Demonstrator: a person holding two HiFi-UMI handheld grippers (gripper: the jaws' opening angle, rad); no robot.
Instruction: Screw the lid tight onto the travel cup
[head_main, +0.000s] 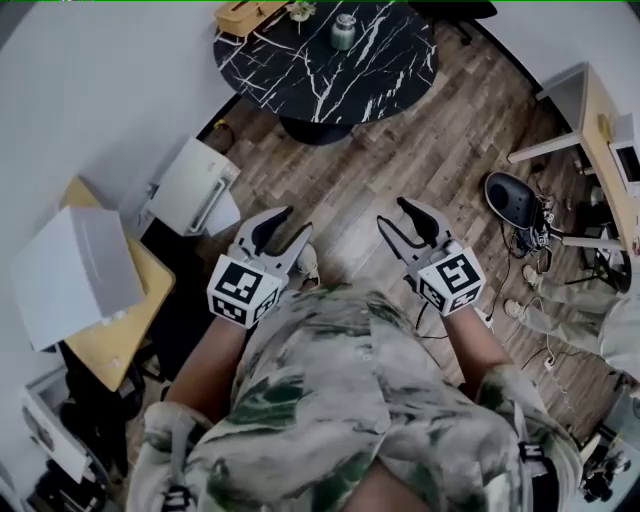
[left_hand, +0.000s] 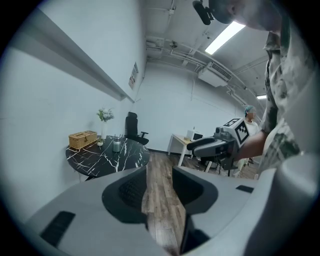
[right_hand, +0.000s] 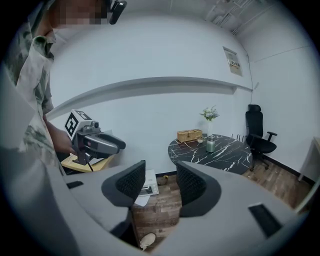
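Head view: travel cup (head_main: 343, 32) stands on the round black table (head_main: 290, 60), toward its far edge; lid too small to judge. Left gripper (head_main: 293, 224) and right gripper (head_main: 392, 213) hang well short of the table, over wood floor (head_main: 400, 150). Both sets of fingers moderately apart, empty. Judged: nothing begun; approach, grasp and tightening all remain.

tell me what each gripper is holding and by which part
Nothing is held: the left gripper and right gripper both have fingers apart, empty; the travel cup stands on the round table.
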